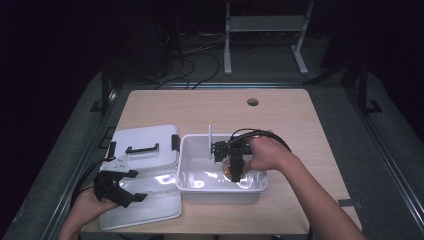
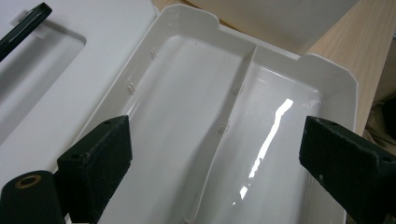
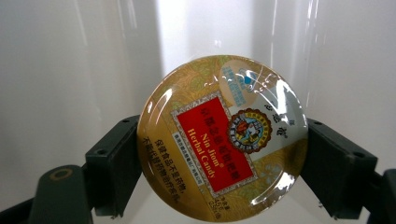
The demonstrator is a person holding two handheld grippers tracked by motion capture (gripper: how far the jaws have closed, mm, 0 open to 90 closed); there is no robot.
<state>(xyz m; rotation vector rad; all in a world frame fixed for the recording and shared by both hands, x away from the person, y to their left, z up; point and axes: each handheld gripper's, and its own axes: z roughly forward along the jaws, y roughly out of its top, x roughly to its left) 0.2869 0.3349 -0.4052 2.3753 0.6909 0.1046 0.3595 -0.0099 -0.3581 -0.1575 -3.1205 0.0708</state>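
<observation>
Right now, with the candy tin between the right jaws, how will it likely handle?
Candy tin looks rigid and glossy, so probably slippery between the right gripper jaws. Round and flat: on edge it may roll; flat in the white bin, likely stable.

Glossy candy tin (image 3: 222, 139), glossy plastic bin (image 1: 192, 172)

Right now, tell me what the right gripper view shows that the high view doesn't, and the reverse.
Right gripper view: the candy tin's printed lid, a red label reading Nin Jiom Herbal Candy, clamped between the two black jaws.

High view: the table, the lid with its black handle, the divided tray and the left gripper open above it.

Both: the right gripper holding the tin inside the white bin.
</observation>
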